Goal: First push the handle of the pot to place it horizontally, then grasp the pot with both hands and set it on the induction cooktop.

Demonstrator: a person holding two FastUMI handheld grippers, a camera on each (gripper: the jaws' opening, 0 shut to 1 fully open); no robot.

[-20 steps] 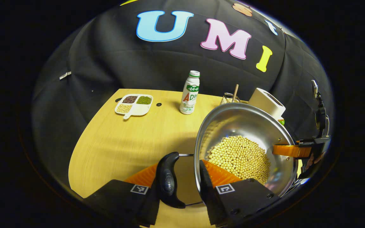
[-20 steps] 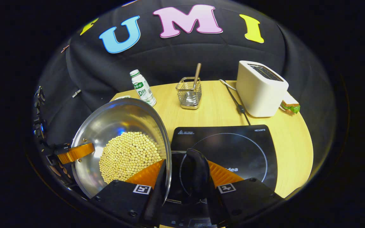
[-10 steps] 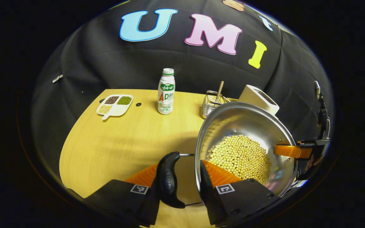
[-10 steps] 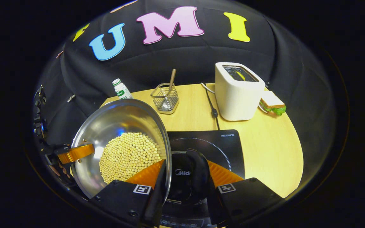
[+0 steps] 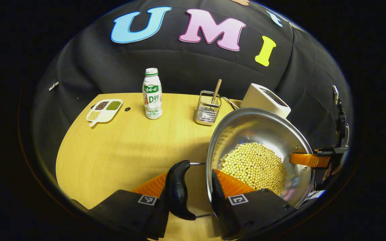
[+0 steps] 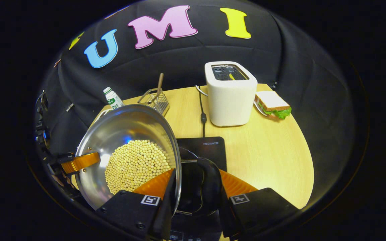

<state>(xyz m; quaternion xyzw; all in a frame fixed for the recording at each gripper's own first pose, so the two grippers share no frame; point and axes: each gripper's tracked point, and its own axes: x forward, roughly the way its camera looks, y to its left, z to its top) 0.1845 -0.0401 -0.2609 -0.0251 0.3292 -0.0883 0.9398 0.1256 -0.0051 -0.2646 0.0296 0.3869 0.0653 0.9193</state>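
Above yellow worktop [image 5: 119,150], steel pot [image 5: 260,134] with pale beans [image 6: 136,164] held up between both claws. Induction cooktop [image 6: 209,147] mostly hidden behind pot and right claw [image 6: 193,187]. Left claw [image 5: 194,189] pinching black side handle [image 5: 178,190] and pot rim; right claw pinching opposite handle [image 6: 209,182] and rim. Toaster [image 5: 263,98] half hidden by pot.

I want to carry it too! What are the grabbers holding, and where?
The pot of beans: each gripper's fingers clamp a black side handle against the rim, one on each side.
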